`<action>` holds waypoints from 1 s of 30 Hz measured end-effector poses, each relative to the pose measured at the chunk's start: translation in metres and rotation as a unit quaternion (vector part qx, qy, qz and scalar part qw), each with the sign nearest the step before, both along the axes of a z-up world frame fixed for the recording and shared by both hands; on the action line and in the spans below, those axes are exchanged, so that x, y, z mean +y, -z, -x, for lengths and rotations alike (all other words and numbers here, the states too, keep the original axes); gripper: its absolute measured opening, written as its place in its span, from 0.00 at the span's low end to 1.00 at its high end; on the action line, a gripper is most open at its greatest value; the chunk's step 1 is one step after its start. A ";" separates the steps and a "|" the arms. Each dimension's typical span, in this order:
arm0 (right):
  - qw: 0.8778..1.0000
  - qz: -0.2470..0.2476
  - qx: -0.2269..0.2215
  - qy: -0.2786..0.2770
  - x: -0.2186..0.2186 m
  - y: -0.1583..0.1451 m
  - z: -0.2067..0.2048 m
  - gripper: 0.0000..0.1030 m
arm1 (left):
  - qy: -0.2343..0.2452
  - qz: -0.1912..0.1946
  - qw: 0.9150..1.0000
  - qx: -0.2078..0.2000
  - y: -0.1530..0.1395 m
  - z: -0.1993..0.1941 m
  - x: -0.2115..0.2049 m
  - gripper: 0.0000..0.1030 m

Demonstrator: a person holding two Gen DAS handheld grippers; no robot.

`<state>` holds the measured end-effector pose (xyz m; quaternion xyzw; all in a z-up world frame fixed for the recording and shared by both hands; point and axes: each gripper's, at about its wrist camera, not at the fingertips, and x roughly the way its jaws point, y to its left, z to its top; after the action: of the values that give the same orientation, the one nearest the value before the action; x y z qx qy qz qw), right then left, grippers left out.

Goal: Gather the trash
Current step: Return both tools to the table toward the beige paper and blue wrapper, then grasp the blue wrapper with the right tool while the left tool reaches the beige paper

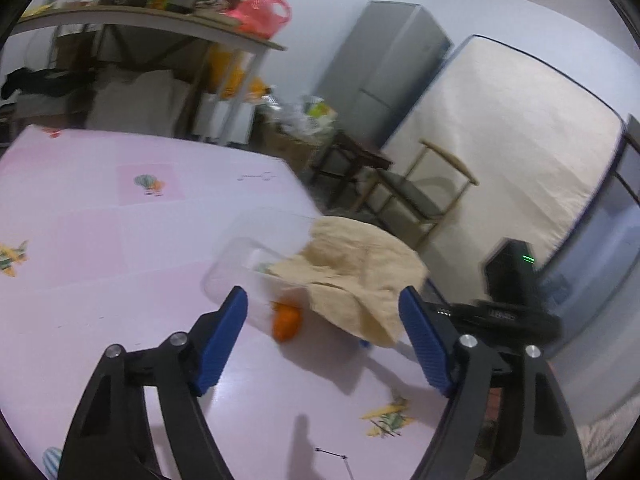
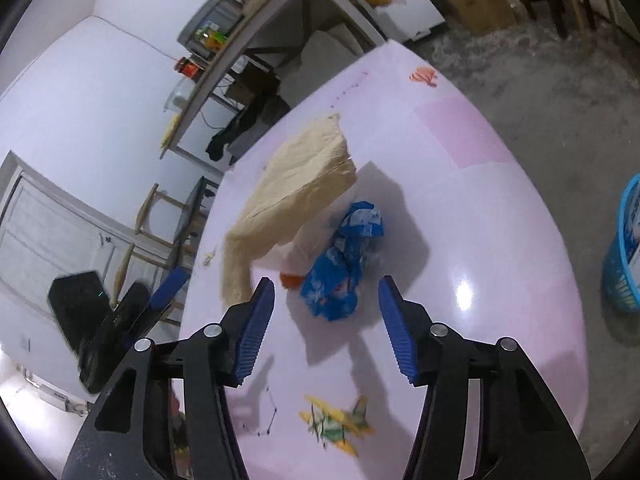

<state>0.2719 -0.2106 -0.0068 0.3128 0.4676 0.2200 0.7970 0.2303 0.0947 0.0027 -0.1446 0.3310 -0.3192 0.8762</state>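
Observation:
A pink tablecloth covers the table. A clear plastic box lies on it with a beige cloth draped over it. A small orange piece lies beside the box. A crumpled blue wrapper lies just ahead of my right gripper, which is open and empty above the table. My left gripper is open and empty, its jaws on either side of the box and cloth. The right gripper also shows at the right of the left wrist view.
A blue basket stands on the floor to the right of the table. A shelf table with jars and a red bag, a grey fridge, a mattress and a chair stand behind.

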 end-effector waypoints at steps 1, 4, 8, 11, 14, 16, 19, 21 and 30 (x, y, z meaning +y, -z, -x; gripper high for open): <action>1.000 -0.005 0.006 -0.002 0.003 0.004 -0.004 0.45 | 0.006 0.003 1.000 0.001 0.000 0.001 -0.002 0.68; 1.000 -0.014 0.020 -0.011 0.011 0.014 -0.010 0.37 | 0.020 0.012 1.000 0.010 0.002 0.001 -0.002 0.61; 0.999 -0.019 0.033 -0.019 0.015 0.020 -0.008 0.21 | 0.031 0.028 0.999 0.014 0.002 0.001 -0.003 0.59; 0.999 -0.016 0.035 -0.025 0.019 0.018 -0.004 0.10 | 0.049 0.034 0.998 0.008 -0.002 0.004 -0.006 0.59; 0.999 -0.012 0.036 -0.024 0.021 0.016 -0.001 0.05 | 0.074 0.013 0.997 -0.003 -0.011 0.007 -0.023 0.61; 0.999 -0.012 0.036 -0.021 0.021 0.015 0.000 0.03 | 0.088 -0.016 0.996 -0.019 -0.016 0.010 -0.038 0.64; 0.999 -0.010 0.036 -0.013 0.018 0.013 0.007 0.02 | 0.105 -0.044 0.993 -0.037 -0.020 0.014 -0.056 0.65; 0.999 -0.010 0.036 -0.007 0.014 0.011 0.008 0.01 | 0.114 -0.068 0.990 -0.046 -0.020 0.016 -0.070 0.65; 0.999 -0.011 0.031 0.016 -0.002 0.008 0.030 0.01 | 0.136 -0.192 0.968 -0.089 -0.009 0.014 -0.129 0.65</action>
<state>0.2415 -0.2130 -0.0151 0.3352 0.4851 0.2026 0.7818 0.2161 -0.0341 0.0120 0.1020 0.3233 -0.3770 0.8619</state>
